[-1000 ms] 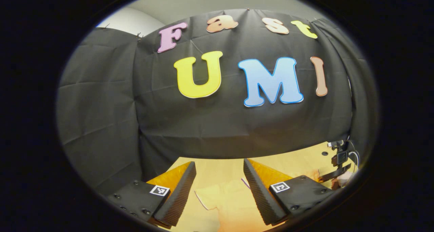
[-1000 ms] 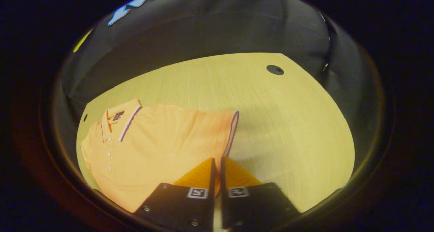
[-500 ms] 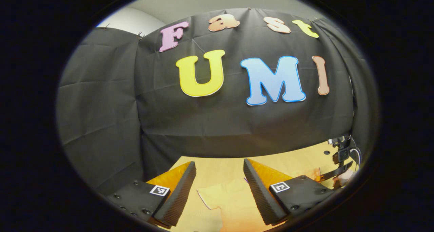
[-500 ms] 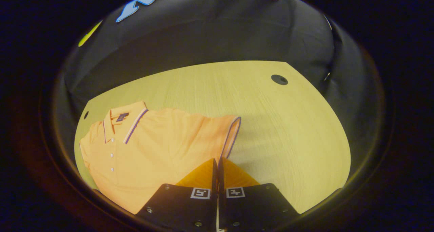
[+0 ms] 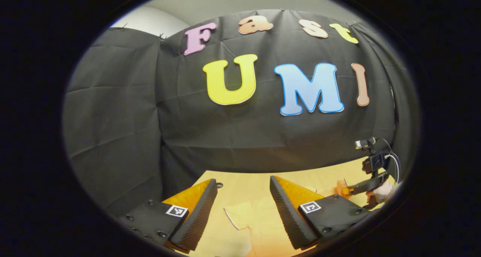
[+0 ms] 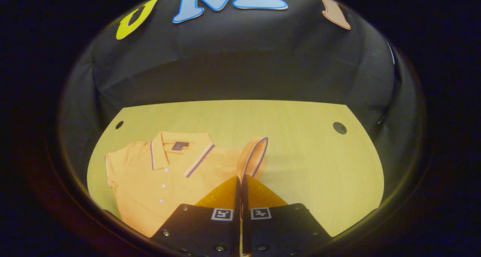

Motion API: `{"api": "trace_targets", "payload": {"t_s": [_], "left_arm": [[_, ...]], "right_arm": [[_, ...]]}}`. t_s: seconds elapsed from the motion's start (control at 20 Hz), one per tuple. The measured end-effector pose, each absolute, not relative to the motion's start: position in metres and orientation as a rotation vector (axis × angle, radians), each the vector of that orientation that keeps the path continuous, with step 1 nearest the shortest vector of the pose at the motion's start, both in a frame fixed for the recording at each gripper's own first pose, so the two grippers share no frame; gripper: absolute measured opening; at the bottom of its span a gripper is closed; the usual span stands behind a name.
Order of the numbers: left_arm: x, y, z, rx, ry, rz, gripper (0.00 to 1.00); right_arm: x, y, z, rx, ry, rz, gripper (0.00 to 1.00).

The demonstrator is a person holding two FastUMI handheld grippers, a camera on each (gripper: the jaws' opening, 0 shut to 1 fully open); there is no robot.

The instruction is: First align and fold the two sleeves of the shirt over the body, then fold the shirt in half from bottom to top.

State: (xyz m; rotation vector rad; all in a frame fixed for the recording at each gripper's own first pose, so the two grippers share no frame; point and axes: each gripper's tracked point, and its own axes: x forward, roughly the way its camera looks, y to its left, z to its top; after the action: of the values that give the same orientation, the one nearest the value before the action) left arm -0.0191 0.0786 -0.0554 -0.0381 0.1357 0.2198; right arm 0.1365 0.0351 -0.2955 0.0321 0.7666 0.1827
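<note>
Two grippers are at work over an orange polo shirt (image 6: 165,174) that lies on a pale wooden table (image 6: 308,163), collar toward the booth's black cloth wall (image 6: 240,61) and button placket facing up. In the right gripper view, the right gripper (image 6: 240,180) has its two fingers pressed together with only a thin line between them, and the shirt's sleeve (image 6: 253,157) rises from just beyond their tips, its purple-trimmed cuff standing up off the table in a loop (the fabric seems pinched between the fingers, though the exact contact point is hidden by the fingers themselves). The rest of the shirt spreads flat to the left of that gripper, with the collar (image 6: 180,150) lying open and a dark label inside it. Two round dark holes mark the table's far corners, one at the left (image 6: 119,124) and one at the right (image 6: 339,128). In the left gripper view, the left gripper (image 5: 243,185) is held above the table with its fingers spread wide apart and nothing between them; below the gap lies a part of the shirt (image 5: 248,219), a sleeve edge with a thin dark trim. Farther off at the right edge of that view, the right gripper (image 5: 347,191) appears with a bit of orange cloth at its tips, a hand (image 5: 381,193) gripping it from behind and a cable looping above.
</note>
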Motion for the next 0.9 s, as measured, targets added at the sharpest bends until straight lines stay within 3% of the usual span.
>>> {"api": "trace_targets", "payload": {"t_s": [0.3, 0.55, 0.75, 0.8, 0.9], "left_arm": [[-0.034, 0.101, -0.065, -0.047, 0.149, 0.267, 0.98], [-0.044, 0.117, -0.072, -0.049, 0.165, 0.299, 0.98], [-0.046, 0.123, -0.085, -0.066, 0.186, 0.307, 0.99], [-0.044, 0.123, -0.09, -0.072, 0.192, 0.306, 0.99], [-0.039, 0.122, -0.099, -0.081, 0.206, 0.294, 0.99]], "right_arm": [[0.129, 0.104, -0.282, -0.013, 0.74, 0.314, 0.02], [0.118, 0.13, -0.296, -0.047, 0.781, 0.353, 0.02], [0.115, 0.136, -0.296, -0.021, 0.793, 0.371, 0.16], [0.116, 0.133, -0.295, -0.026, 0.792, 0.362, 0.35], [0.115, 0.129, -0.294, -0.027, 0.794, 0.353, 0.36]]}}
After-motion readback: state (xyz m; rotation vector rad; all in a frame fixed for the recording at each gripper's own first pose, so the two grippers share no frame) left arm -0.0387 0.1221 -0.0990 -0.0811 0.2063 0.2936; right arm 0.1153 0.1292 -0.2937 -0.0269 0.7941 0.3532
